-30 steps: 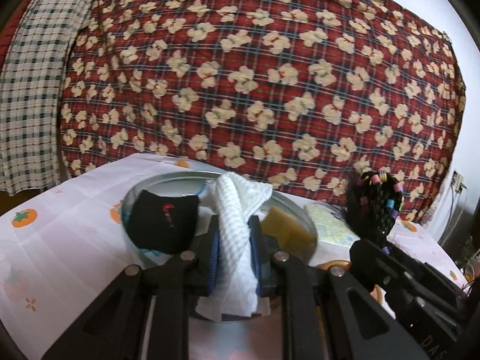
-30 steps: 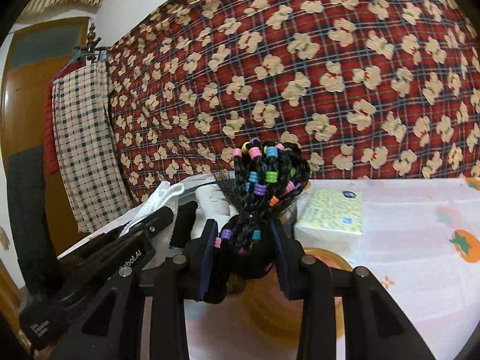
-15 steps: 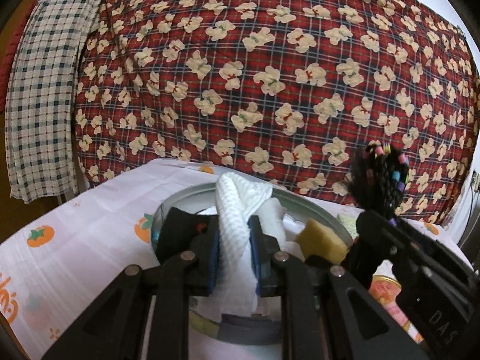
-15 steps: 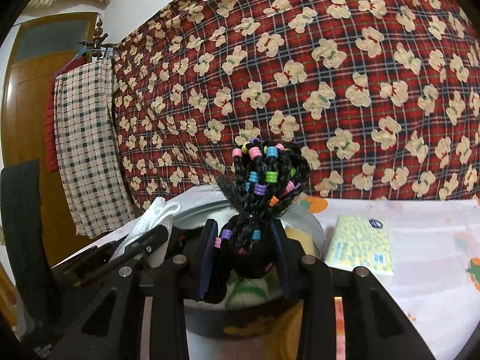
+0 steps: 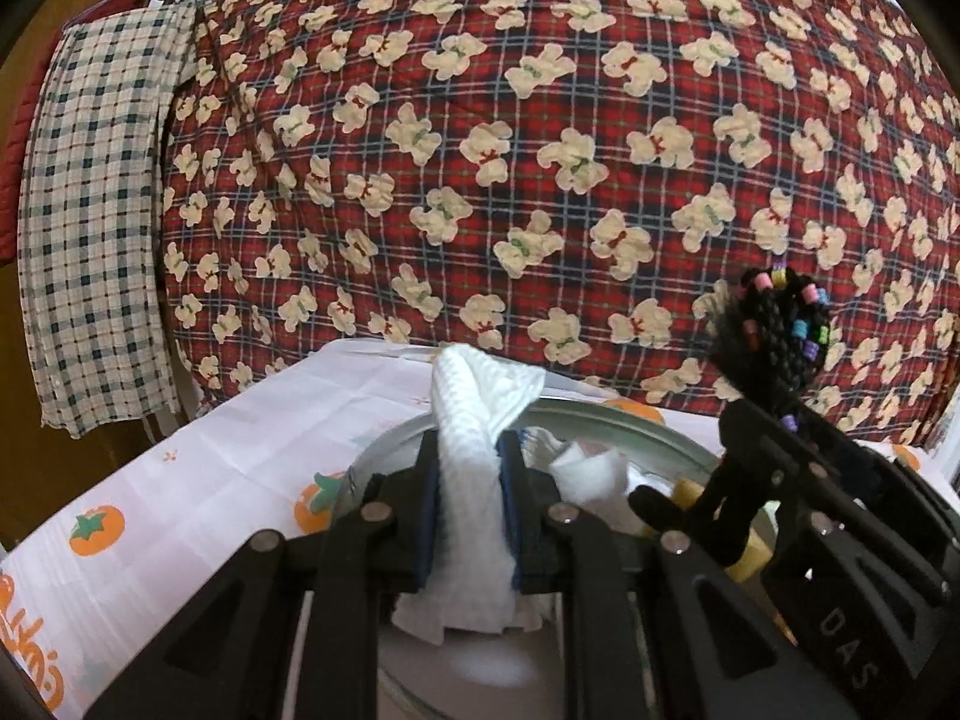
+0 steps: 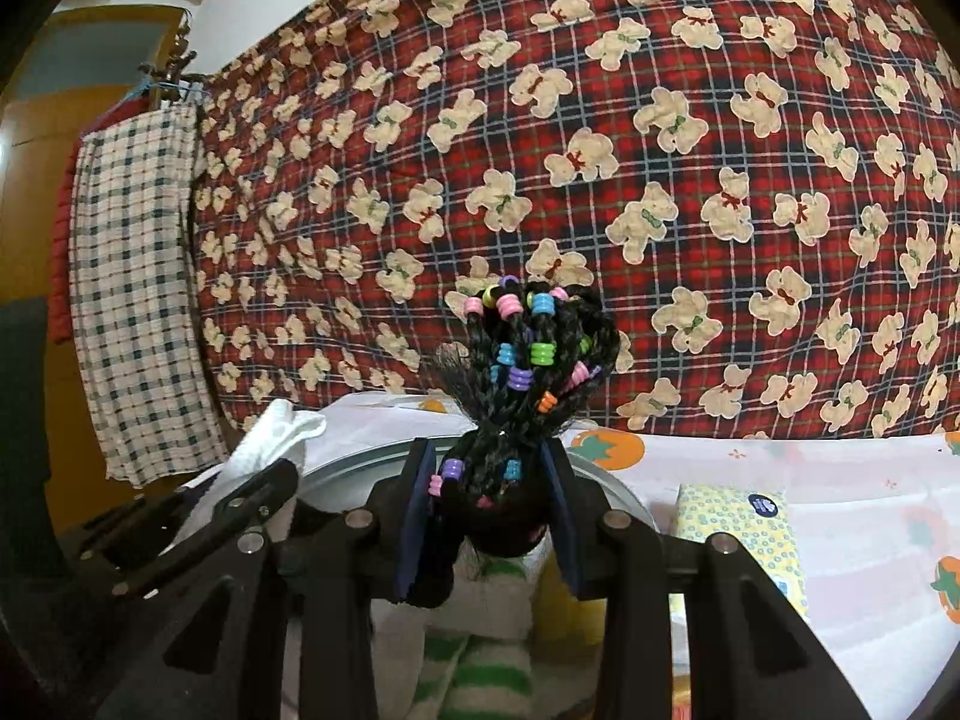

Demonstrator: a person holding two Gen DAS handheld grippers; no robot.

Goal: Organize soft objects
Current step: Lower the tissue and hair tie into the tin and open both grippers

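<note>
Both grippers have carried their loads in over the round metal basin, which a second ago lay further ahead. The left gripper stays clenched on a white waffle cloth, held above the basin's near side; the right gripper stays clamped on a black braided hairpiece with coloured beads, over the basin's right part. To my eye both are about ready to drop in. A yellow sponge and a green-striped white cloth already lie inside. Right of the basin sits a tissue pack on the fruit-print tablecloth. Behind the basin hangs a red bear-print plaid blanket; far left, a checked cloth.
</note>
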